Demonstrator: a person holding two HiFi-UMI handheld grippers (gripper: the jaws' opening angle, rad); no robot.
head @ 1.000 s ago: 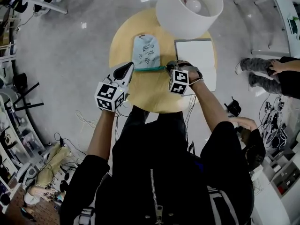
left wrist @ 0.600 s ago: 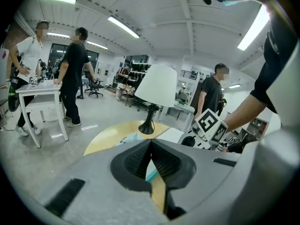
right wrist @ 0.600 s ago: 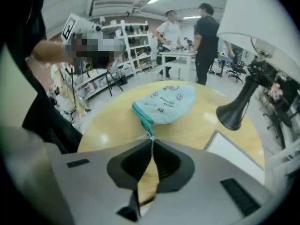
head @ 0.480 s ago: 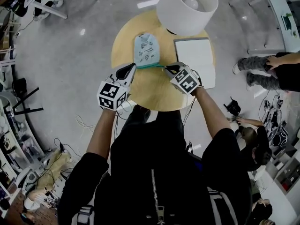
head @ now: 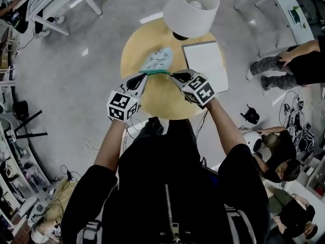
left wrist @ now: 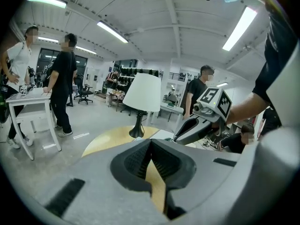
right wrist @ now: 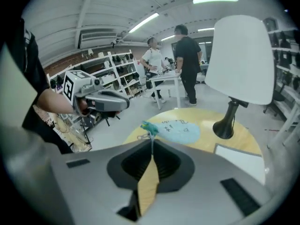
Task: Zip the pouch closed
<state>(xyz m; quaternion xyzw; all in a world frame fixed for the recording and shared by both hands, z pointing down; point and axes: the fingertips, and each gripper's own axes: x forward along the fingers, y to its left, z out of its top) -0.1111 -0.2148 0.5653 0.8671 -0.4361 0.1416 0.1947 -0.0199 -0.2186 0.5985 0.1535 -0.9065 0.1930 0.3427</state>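
A light blue pouch (head: 157, 60) with a teal zipper edge (head: 155, 71) rests askew on the round wooden table (head: 133, 50), its zipper end raised toward me. In the right gripper view the pouch (right wrist: 178, 130) stretches away from the jaws, and a thin zipper pull runs from its teal end (right wrist: 149, 126) into them. My right gripper (head: 171, 75) (right wrist: 151, 149) is shut on that pull. The left gripper (head: 143, 77) (left wrist: 150, 146) is shut, with its tip (right wrist: 127, 106) just beside the teal end. I see nothing of the pouch between its jaws.
A white-shaded lamp (head: 191, 9) stands at the table's far side, with a white pad (head: 205, 65) to the pouch's right. People stand around the room (head: 299, 60) (left wrist: 61, 78). A white desk (left wrist: 28, 100) is off to the left.
Both grippers rose from the table, the right one more and rolling over. The pouch's zipper end came up with it, and the pouch swung askew.
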